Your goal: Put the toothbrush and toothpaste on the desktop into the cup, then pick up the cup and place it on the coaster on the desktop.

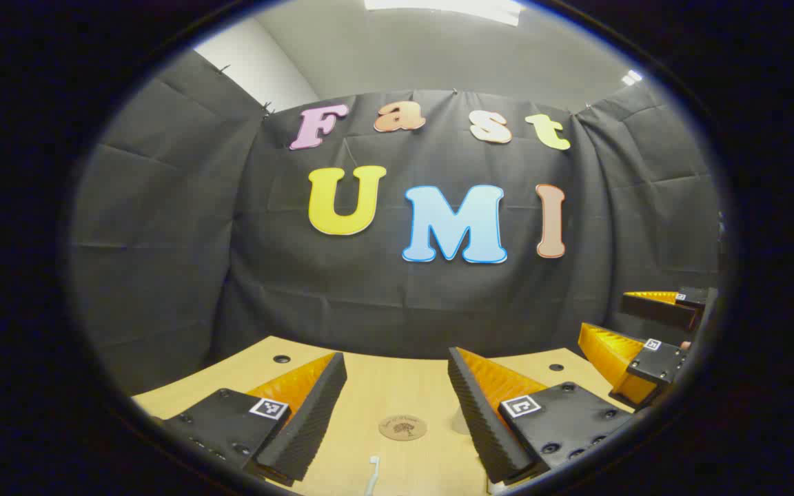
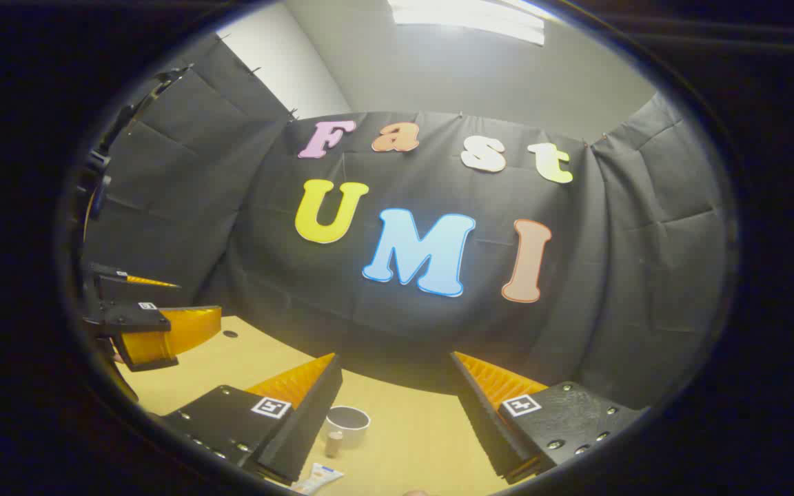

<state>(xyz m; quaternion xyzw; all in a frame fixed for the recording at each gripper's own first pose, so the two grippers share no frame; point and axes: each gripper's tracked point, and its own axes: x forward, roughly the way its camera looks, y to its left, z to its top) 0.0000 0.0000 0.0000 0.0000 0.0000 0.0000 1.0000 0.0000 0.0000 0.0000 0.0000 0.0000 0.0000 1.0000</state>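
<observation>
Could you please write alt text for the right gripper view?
The right gripper, jaws open, hovers above a wooden desktop holding a white cup and a toothpaste tube. The left gripper sits at far left.

My right tongs [image 2: 397,413], jaws spread, above the desk [image 2: 411,441]. Between them a cup [image 2: 347,421] stands upright; the toothpaste [image 2: 321,477] lies nearer me. My left tongs [image 2: 163,324] hover far left.
</observation>
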